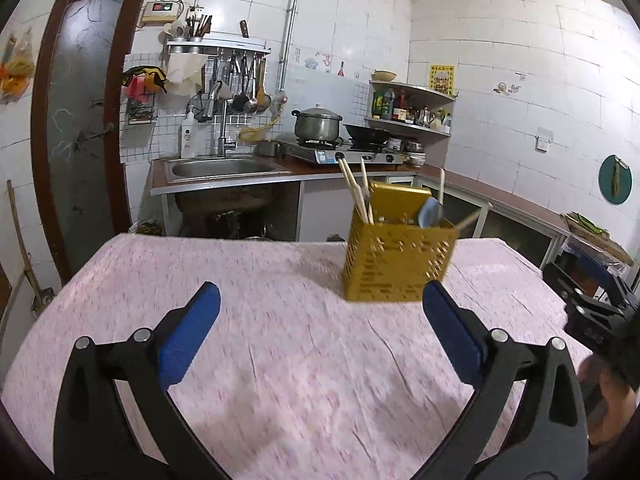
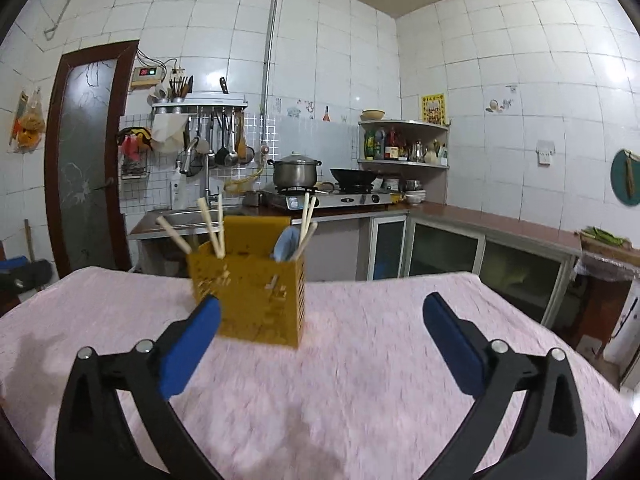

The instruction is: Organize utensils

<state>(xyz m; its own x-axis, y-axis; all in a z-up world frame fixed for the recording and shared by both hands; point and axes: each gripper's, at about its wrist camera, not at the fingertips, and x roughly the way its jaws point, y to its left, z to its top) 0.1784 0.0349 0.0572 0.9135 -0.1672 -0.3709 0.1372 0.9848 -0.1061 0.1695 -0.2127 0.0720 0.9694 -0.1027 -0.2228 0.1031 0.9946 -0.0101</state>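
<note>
Two grippers: the left gripper (image 1: 320, 300) and right gripper (image 2: 320, 312) both hold their blue-padded jaws spread wide, gripping nothing.
Hard to see: motion blur smears the holder's perforations; utensil lower ends are hidden inside.
Holder: a mustard-yellow perforated rectangular utensil holder (image 1: 398, 262) stands upright on the pink speckled tablecloth (image 1: 280, 340).
Contents: pale wooden chopsticks (image 1: 354, 196) and a grey-blue spoon (image 1: 430, 212) lean out.
Surroundings: steel sink (image 1: 224, 168), lidded steel pot (image 1: 318, 124) beyond.
</note>
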